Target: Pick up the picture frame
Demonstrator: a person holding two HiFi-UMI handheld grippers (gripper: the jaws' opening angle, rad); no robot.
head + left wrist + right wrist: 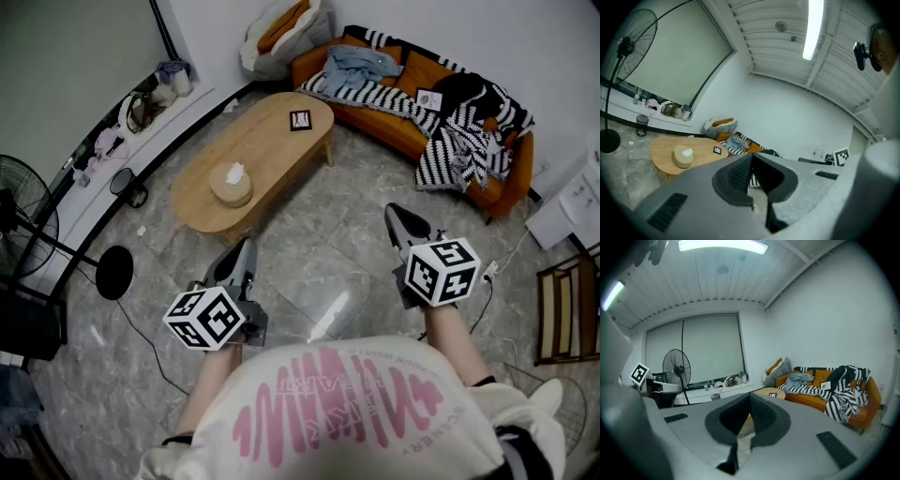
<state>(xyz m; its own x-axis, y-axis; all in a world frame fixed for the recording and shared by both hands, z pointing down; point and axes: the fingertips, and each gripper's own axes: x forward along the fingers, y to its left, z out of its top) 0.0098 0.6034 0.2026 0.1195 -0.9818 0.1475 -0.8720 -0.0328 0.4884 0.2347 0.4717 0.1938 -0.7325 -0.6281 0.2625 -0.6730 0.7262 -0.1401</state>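
grey stone-look floor, an oval wooden surface point(262, 155) and an orange sofa point(398, 117) ahead. head view: the small dark picture frame point(301, 120) lies flat near the surface's far end, well apart from my left gripper point(246, 246) and right gripper point(398, 214). left gripper view: jaws together, empty. right gripper view: the same. the frame is probably light, stiff and fragile; i'd pinch one edge.

The picture frame point(301, 120) is 1 small square piece with a dark border around a pale picture. It lies flat, face up, on the oval wooden table point(262, 155), near the table's far rounded end.
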